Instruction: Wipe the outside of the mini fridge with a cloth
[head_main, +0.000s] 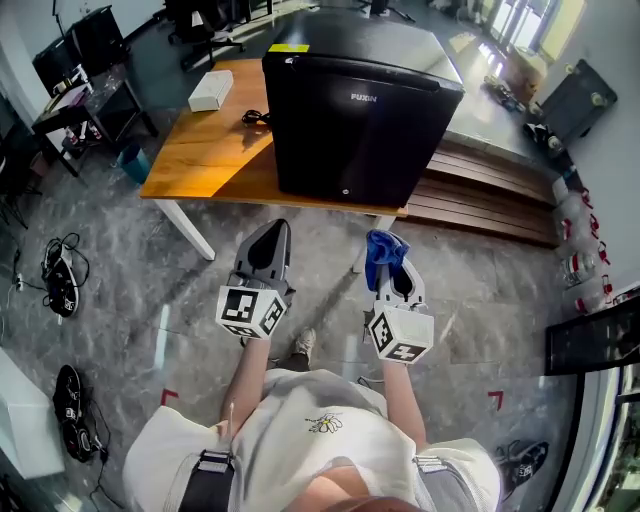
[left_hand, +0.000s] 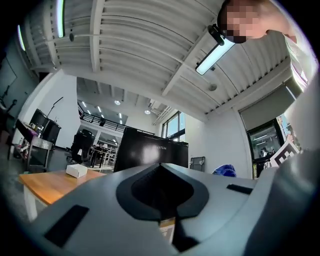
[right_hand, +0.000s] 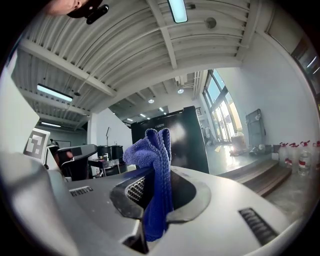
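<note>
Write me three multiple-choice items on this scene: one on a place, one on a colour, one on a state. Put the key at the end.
1. Where does the mini fridge stand?
A. On the floor
B. On the wooden table
C. On a chair

2. What colour is the cloth?
A. Blue
B. White
C. Red

3. What state is the right gripper in?
A. Open and empty
B. Shut on the cloth
C. Lying on the table

Key:
1 B: the head view shows the fridge's base resting on the tabletop.
2 A: the fabric is blue in both the head view and the right gripper view.
3 B: the right gripper view shows its jaws pinching the cloth between them.
</note>
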